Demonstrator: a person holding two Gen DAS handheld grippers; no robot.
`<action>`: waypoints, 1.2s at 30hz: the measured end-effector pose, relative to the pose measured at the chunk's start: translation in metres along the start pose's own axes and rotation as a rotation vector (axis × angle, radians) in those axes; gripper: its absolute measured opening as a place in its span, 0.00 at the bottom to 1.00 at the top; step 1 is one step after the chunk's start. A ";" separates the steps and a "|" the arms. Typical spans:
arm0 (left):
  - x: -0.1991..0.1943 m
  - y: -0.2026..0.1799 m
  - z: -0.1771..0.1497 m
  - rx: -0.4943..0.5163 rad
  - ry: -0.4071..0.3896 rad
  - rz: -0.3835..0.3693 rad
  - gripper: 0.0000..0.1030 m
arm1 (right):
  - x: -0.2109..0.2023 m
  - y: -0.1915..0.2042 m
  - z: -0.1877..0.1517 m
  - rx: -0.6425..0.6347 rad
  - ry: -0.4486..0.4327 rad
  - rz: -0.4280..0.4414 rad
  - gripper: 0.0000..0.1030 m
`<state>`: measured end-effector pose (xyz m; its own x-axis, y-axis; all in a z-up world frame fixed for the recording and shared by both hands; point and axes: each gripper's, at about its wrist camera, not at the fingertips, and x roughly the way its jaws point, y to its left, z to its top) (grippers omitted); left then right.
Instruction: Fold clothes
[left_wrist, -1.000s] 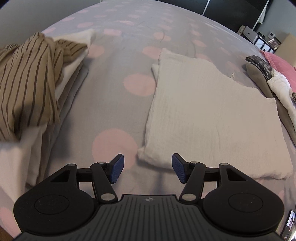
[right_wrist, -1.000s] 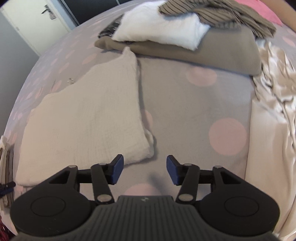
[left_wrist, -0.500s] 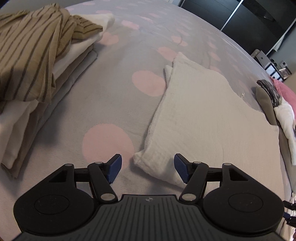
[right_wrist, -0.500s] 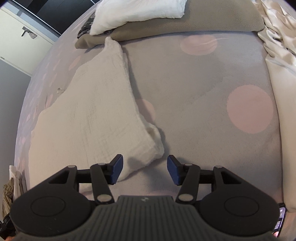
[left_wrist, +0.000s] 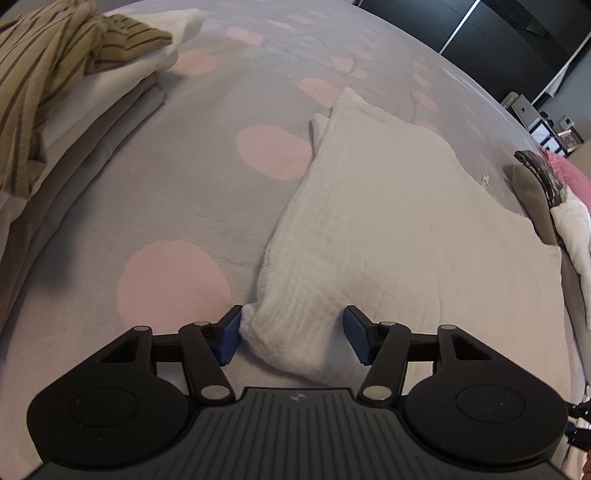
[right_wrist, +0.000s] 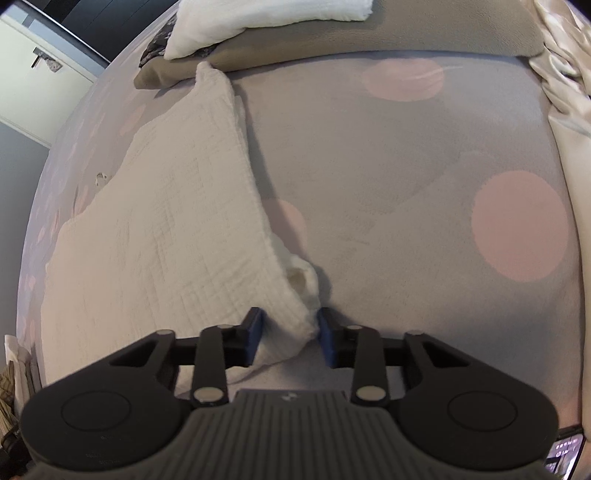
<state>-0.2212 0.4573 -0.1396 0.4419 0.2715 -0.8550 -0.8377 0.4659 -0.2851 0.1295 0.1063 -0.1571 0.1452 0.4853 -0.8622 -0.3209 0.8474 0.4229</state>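
A folded cream muslin cloth (left_wrist: 399, 221) lies flat on a bed covered by a grey blanket with pink dots (left_wrist: 177, 206); it fills the centre and right of the left wrist view and the left half of the right wrist view.

The left tongs (left_wrist: 291, 339) stand apart, straddling one near corner of the cloth at bottom centre of the frame. The left blue pad (left_wrist: 229, 338) touches the cloth's edge, while the right pad sits just beside the fabric.

The right tongs (right_wrist: 290, 334) also stand apart, narrower, around the other near corner, which bunches up between the blue pads (right_wrist: 327, 338).

At upper left of the left wrist view, a brown striped garment (left_wrist: 55, 77) rests on a stack of folded white and beige clothes (left_wrist: 110, 99). At the right edge sits another pile with a pink item (left_wrist: 565, 173). A phone screen (right_wrist: 567, 456) shows at the lower right corner of the right wrist view.
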 end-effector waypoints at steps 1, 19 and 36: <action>0.000 -0.002 0.000 0.013 -0.001 0.007 0.45 | 0.000 0.001 0.001 -0.002 0.003 0.006 0.16; -0.054 -0.025 0.018 0.084 -0.107 -0.005 0.09 | -0.063 0.033 0.014 -0.099 -0.089 0.056 0.08; -0.128 -0.022 -0.015 0.168 -0.127 0.061 0.08 | -0.120 0.035 -0.034 -0.218 -0.029 -0.019 0.08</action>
<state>-0.2643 0.3994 -0.0300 0.4377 0.4025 -0.8040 -0.8037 0.5760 -0.1491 0.0686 0.0706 -0.0487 0.1792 0.4787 -0.8595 -0.5126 0.7911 0.3337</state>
